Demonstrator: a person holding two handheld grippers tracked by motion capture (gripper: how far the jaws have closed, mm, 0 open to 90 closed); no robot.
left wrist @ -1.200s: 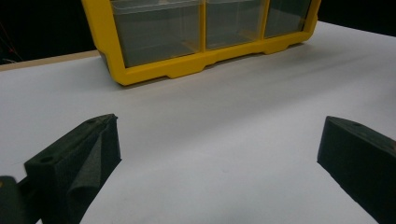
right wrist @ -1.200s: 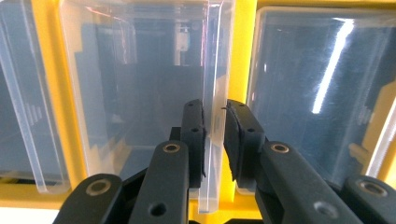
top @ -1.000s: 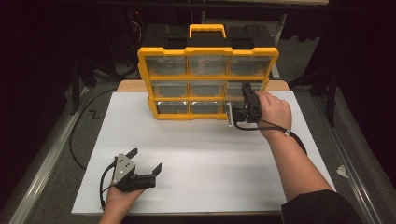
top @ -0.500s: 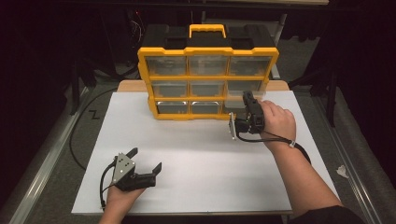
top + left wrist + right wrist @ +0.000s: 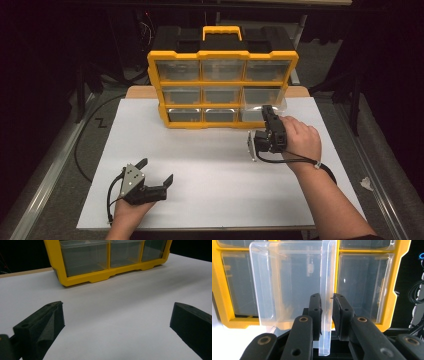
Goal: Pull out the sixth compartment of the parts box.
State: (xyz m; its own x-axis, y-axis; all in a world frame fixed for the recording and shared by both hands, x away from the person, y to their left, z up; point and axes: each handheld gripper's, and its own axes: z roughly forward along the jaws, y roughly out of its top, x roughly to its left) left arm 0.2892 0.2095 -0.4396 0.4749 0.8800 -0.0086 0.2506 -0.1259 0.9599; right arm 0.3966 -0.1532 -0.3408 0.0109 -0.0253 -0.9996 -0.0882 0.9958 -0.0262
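Observation:
A yellow organizer with clear drawers stands upright at the back of the white board; it also appears in the left gripper view and the right gripper view. My right gripper is in front of its lower right corner, shut on the thin wall of a clear empty drawer. In the right gripper view the pads pinch that clear drawer edge-on, at the gripper's tips. My left gripper rests open near the board's front left, with bare board between its jaws.
The white board covers most of the table. A black cable curves along the left side beside a metal rail. A small white scrap lies off the board at the right.
The right hand has drawn back from the organizer toward the person, bringing the clear drawer out with it. The left hand and its gripper have stayed put.

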